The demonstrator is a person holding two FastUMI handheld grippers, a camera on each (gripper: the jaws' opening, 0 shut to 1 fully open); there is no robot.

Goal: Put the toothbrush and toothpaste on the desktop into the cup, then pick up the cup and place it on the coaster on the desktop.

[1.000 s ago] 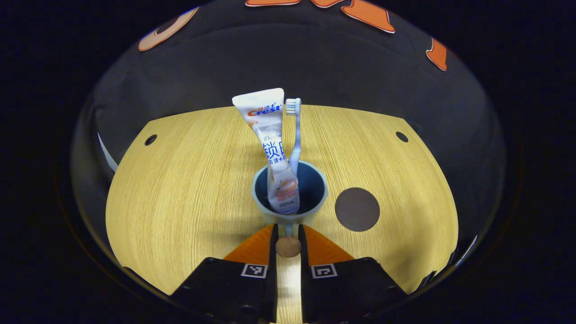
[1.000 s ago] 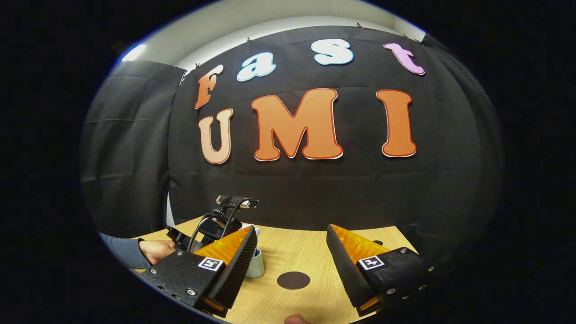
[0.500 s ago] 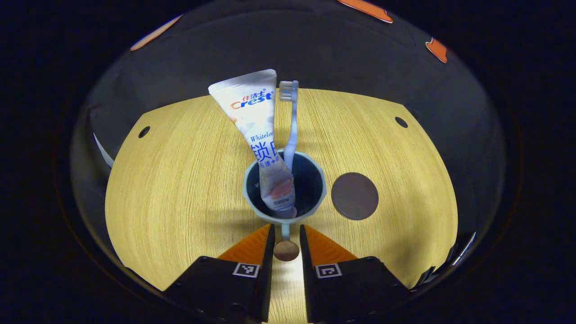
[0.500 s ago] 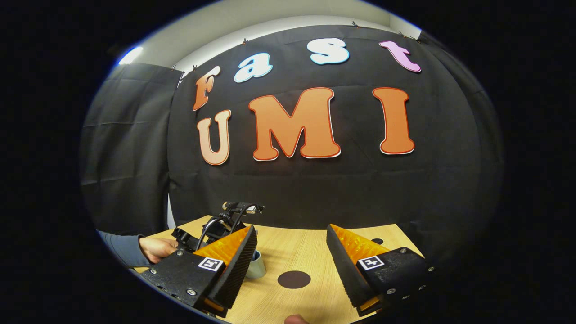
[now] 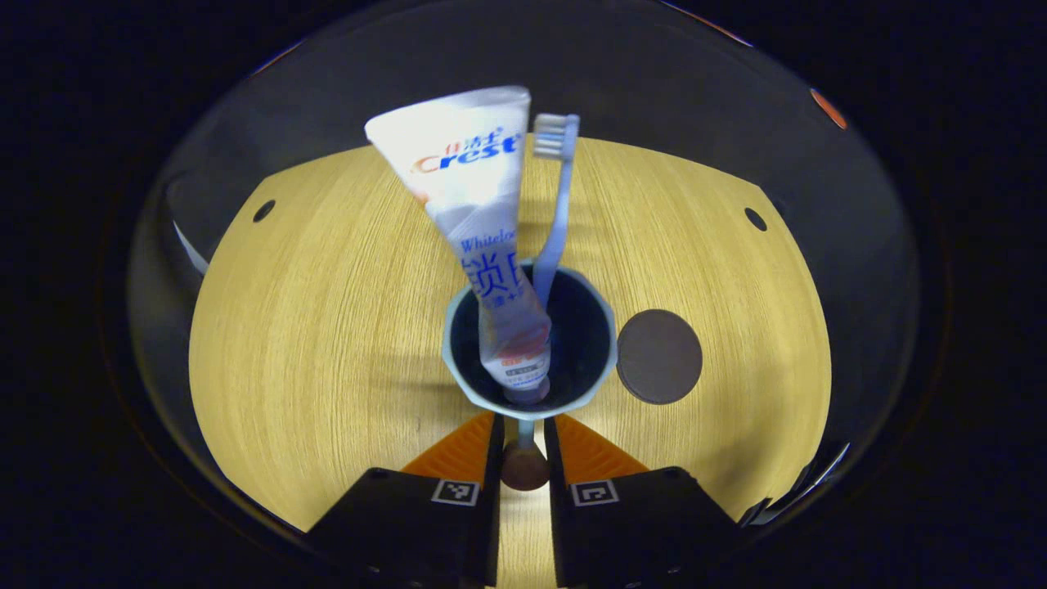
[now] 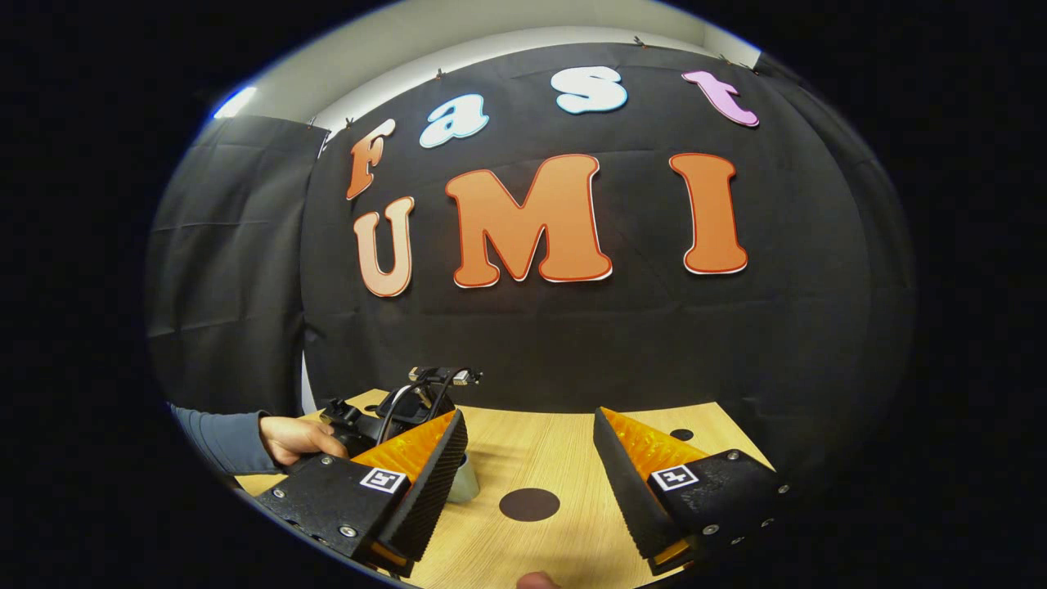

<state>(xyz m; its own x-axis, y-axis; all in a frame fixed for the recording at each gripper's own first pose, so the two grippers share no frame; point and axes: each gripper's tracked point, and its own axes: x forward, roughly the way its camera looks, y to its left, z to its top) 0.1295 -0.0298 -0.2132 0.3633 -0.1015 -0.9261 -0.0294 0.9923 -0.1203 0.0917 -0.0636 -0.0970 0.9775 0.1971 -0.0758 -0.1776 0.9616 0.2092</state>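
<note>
L tool [image 5: 522, 438] pinches the cup [image 5: 530, 339] by its near handle. Toothpaste [image 5: 483, 221] & toothbrush [image 5: 553, 209] stand in the cup, leaning away. Coaster [image 5: 659, 357] lies on the desk [image 5: 327, 327] just beside the cup. R tool [image 6: 530, 470] spread wide, nothing between, near the coaster.

In the left gripper view, the left gripper [image 5: 522, 438] is seen with its two fingers drawn close together on the thin handle of a pale blue cup [image 5: 458, 372], a round brown knob being held between them. A white toothpaste tube [image 5: 478, 213] and a light blue toothbrush [image 5: 556, 221] are stood in the cup, leaning side by side, bristles uppermost. A round dark brown coaster [image 5: 659, 357] is seen flat on the wooden desk [image 5: 319, 327], just right of the cup.
</note>
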